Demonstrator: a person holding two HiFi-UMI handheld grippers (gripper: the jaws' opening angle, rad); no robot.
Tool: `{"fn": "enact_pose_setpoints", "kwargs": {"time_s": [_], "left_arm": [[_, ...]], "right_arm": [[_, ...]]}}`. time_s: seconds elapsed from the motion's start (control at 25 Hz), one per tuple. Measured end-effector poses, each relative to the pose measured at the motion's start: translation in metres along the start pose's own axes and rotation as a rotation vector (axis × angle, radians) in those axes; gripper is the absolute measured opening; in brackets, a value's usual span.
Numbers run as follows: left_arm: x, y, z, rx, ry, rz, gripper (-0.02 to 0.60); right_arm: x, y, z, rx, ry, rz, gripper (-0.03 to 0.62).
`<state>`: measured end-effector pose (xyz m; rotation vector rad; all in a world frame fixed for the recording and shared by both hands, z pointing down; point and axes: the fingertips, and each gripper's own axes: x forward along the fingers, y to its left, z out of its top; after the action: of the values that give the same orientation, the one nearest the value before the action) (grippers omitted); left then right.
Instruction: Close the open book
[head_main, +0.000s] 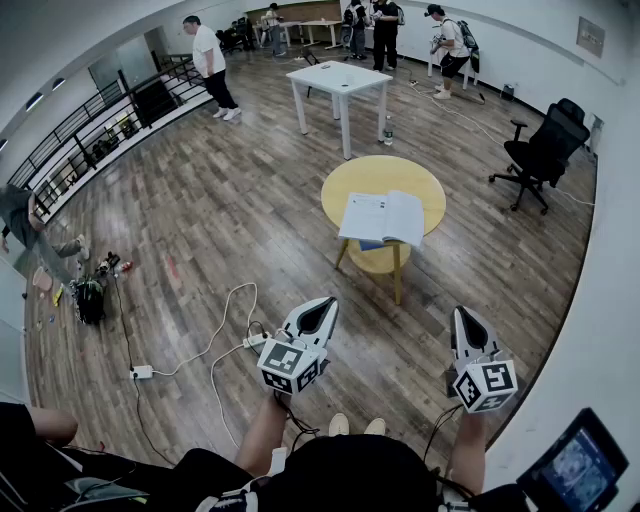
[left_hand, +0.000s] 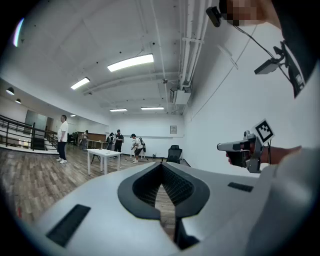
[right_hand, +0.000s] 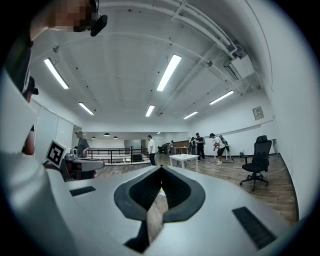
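An open book (head_main: 383, 218) with white pages lies on the round yellow table (head_main: 333, 195), a good way ahead of both grippers. In the head view my left gripper (head_main: 325, 303) and right gripper (head_main: 462, 313) are held level close to my body and point toward the table. Both are shut with nothing between their tips. The left gripper view shows its jaws (left_hand: 161, 164) meeting at the tips, with the right gripper (left_hand: 240, 146) off to the side. In the right gripper view the jaws (right_hand: 161, 168) are likewise closed. The book shows in neither gripper view.
A white table (head_main: 340, 80) stands beyond the round one and a black office chair (head_main: 545, 150) at the right wall. White cables (head_main: 215, 340) and a power strip (head_main: 141, 372) lie on the wooden floor to my left. Several people stand at the far end.
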<state>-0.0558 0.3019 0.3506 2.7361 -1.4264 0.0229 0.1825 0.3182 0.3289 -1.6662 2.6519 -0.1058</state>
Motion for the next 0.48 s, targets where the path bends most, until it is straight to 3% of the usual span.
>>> {"fn": "enact_pose_setpoints", "kwargs": {"time_s": [0.48], "left_arm": [[0.017,-0.015,-0.002,0.008,0.004,0.004,-0.002]], "right_arm": [[-0.007,-0.021,-0.003,0.018,0.0,-0.002,0.003]]}}
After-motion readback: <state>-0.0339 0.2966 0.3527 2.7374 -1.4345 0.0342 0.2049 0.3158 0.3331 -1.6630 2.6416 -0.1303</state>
